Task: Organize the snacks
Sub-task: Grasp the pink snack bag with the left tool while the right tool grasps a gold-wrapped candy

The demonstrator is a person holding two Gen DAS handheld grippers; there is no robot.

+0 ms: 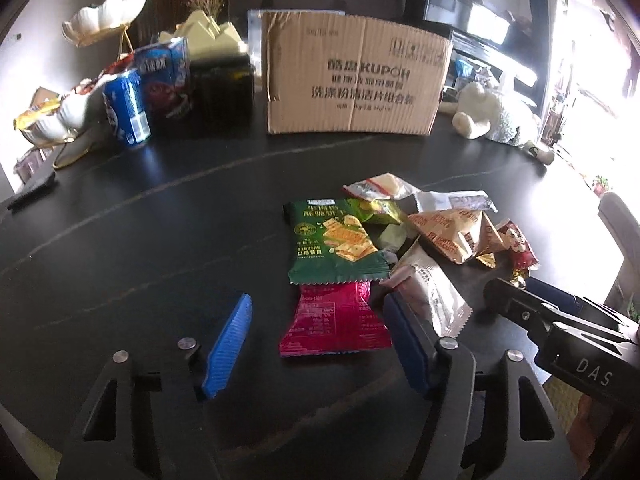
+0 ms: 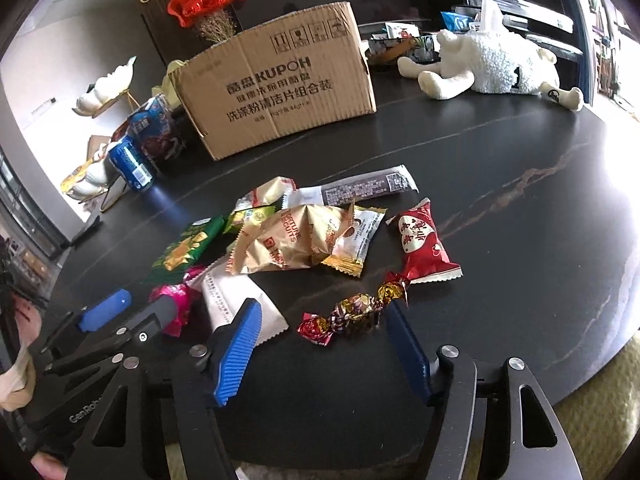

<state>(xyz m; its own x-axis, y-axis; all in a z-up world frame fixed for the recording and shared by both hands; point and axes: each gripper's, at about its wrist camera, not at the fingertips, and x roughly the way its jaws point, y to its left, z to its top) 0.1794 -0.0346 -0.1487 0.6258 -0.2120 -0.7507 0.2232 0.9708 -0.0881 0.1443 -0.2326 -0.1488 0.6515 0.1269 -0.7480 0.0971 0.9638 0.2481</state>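
surface: dark round table [image 2: 500, 184] with pale veining, glossy, catching window light along its right edge.
room: bright glare from the right; dark shelving behind; a red foil balloon [image 2: 204, 2] at the back.
box: cardboard box [image 1: 356, 76] printed "kupoh" stands upright at the far side of the table, well apart from the snacks.
left clutter: blue can [image 1: 126, 110] beside a dark blue carton [image 1: 166, 78]; white shell-shaped dishes on gold stands near them, the lower one holding wrappers.
right clutter: white plush sheep [image 2: 496, 66] lying on its side behind and to the right of the box.
snack pile: loose heap mid-table, nearer the holder than the box. green cracker packet [image 1: 338, 240] overlaps a pink packet [image 1: 334, 320]; tan biscuit packets [image 2: 288, 242] in the middle; long white packet [image 2: 240, 300] beside the pink one; red packet [image 2: 424, 240] at the right edge; foil twist candy [image 2: 356, 312] nearest the holder.
left gripper [image 1: 320, 332]: low over the table, jaws wide apart, pink packet lying between them, nothing clamped; the right-hand finger sits close against the long white packet.
right gripper [image 2: 324, 344]: low, jaws wide apart, twist candy between the fingertips, not pinched.
spacing: the two tools sit side by side, close together, both pointing at the pile.
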